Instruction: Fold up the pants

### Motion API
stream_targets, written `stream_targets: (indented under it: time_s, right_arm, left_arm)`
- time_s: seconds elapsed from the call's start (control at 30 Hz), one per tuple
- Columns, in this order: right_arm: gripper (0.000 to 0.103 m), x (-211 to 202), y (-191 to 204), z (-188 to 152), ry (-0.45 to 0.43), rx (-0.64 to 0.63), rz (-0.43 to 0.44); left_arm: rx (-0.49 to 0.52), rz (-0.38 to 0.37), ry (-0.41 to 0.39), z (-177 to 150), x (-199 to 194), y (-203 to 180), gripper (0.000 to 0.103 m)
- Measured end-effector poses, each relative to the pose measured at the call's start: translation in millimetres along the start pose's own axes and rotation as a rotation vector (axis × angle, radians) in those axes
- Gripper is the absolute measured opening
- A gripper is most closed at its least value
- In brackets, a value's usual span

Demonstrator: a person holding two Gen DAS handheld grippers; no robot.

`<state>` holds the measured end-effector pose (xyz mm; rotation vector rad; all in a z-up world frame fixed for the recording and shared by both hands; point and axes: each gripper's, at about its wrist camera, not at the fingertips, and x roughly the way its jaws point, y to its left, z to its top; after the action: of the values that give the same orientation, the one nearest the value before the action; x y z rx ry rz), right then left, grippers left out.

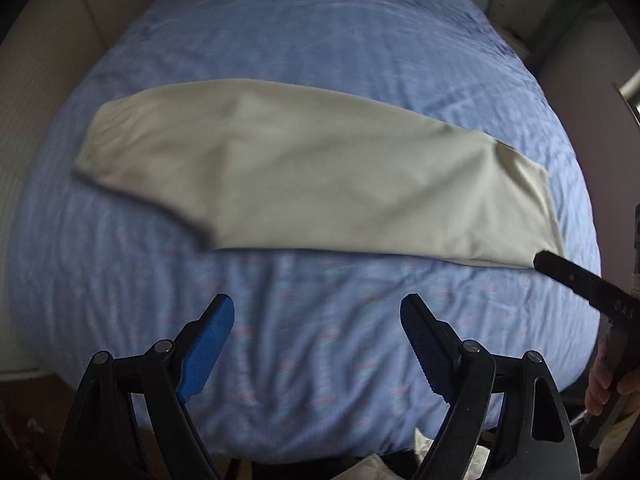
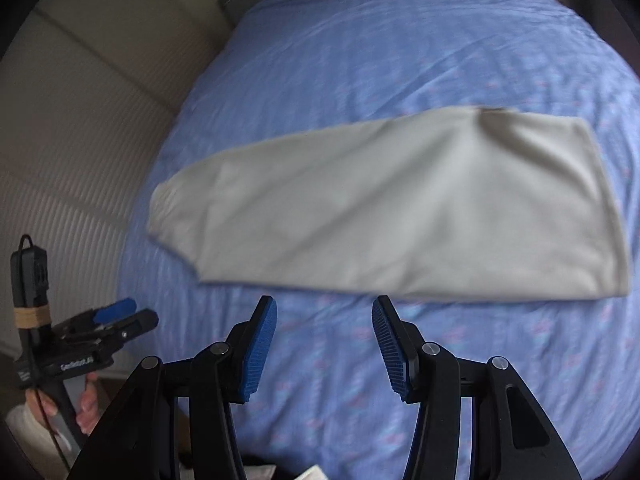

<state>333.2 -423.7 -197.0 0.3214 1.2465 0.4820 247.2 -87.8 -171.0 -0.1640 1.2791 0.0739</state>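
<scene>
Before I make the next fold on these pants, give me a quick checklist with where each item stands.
1. Left hand-held gripper open and empty: ok.
2. Right hand-held gripper open and empty: ok.
3. Pants lying flat on the blue bedspread, already folded lengthwise: ok, apart from a small pucker near the right end.
4. Neither gripper touching the fabric: ok, both sit short of the near edge.
5. Edges of the layers lined up: cannot tell, the pictures are blurred.
6. Which end is the waistband: cannot tell.
</scene>
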Motion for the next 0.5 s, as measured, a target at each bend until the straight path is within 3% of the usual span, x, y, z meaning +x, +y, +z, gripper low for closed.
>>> stream_targets:
  time_s: [0.23, 0.37, 0.5]
  right_arm:
    - [0.052, 72.9, 120.6, -26.1, 0.092, -0.157, 0.072]
    - [0.052, 130.6, 167.3, -33.0, 0.159, -0.134, 0.100]
    - [0.052, 187.9, 199.6, -33.9, 0.225, -0.123, 0.100]
  left_arm:
    - [-0.161, 0.054, -0.039, -32.0, -12.9, 135.6, 0.085]
    - [-0.206, 0.088, -0.027, -39.4, -0.5, 194.1, 0.085]
    - [-0.243, 0.071, 0.015, -35.2, 23.2, 229.3, 0.085]
